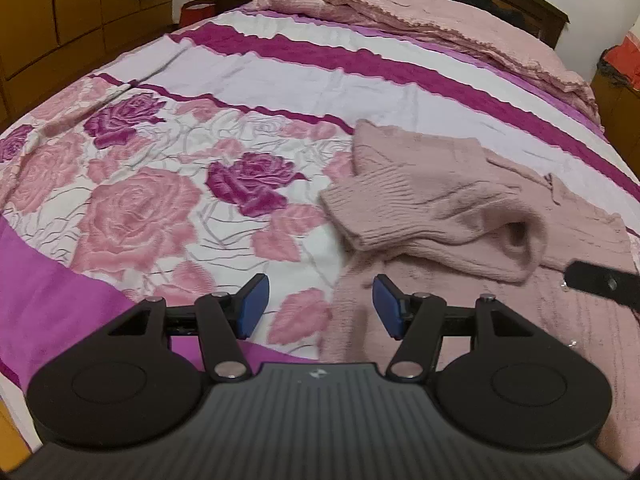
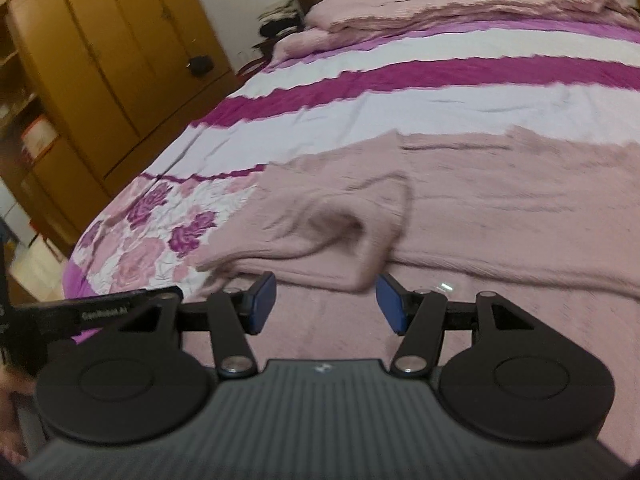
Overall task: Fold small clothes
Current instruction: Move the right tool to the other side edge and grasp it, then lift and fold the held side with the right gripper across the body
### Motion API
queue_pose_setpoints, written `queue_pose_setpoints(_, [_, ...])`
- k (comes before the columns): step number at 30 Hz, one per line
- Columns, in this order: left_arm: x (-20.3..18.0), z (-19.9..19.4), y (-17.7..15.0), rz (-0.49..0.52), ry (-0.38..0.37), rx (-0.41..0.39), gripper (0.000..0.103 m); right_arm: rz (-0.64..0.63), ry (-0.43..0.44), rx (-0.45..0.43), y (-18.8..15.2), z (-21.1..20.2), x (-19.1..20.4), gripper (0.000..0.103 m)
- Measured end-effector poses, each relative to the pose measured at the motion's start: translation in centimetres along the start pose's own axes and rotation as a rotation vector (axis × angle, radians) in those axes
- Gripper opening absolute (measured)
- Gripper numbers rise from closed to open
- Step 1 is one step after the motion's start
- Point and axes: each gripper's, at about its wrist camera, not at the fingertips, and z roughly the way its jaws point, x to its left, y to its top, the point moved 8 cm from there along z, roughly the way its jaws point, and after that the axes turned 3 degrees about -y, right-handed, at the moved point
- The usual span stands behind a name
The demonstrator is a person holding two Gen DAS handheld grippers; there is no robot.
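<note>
Setting: a bed [image 1: 304, 92] spread with a rose-print and magenta-striped cover, pale pink blanket bunched at the headboard end.
Garment: a dusty-pink knit sweater [image 1: 460, 208] lies on the cover toward the bed's right side, one ribbed sleeve folded across the body, its cuff pointing toward the roses.
Same garment, right wrist view: the sweater [image 2: 460, 208] fills most of the foreground, the folded sleeve forming a raised hump just ahead of the fingers; picture motion-blurred.
Left gripper [image 1: 320, 306]: released, blue pads well apart, nothing between them; it hovers over the sweater's near-left edge where knit meets the rose print.
Right gripper [image 2: 326, 304]: also released, pads spread wide, empty, poised above the sweater body just short of the sleeve fold.
Cross-view: a black part of the right gripper juts in at the left wrist view's right edge.
Containers: a red shopping bag [image 1: 198, 10] stands on the floor beside the bed's far corner; contents cannot be told.
Backdrop: wooden wardrobe [image 2: 120, 40] along the left wall.
</note>
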Motion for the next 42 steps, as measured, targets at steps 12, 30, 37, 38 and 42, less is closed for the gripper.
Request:
queue_pose_setpoints(12, [3.7, -0.1, -0.9, -0.044, 0.027, 0.009, 0.065, -0.21, 0.061, 0.1, 0.6, 7.0, 8.3, 0.059])
queue_pose_setpoints(30, [6.5, 0.5, -1.6, -0.114, 0.027, 0.018, 0.066, -0.49, 0.016, 0.117, 0.1, 12.1, 12.2, 0.054])
queue_pose_setpoints(37, [6.0, 0.7, -1.7, -0.1, 0.024, 0.021, 0.066, -0.362, 0.069, 0.067, 2.1, 11.1, 11.1, 0.012])
queue_pose_setpoints(38, [5.8, 0.6, -1.7, -0.097, 0.022, 0.02, 0.066, -0.357, 0.066, 0.048, 2.5, 10.7, 11.0, 0.012])
queue_pose_setpoints(42, [5.2, 0.5, -1.4, -0.08, 0.01, 0.017, 0.066, -0.338, 0.058, -0.013, 4.2, 8.8, 10.2, 0.012])
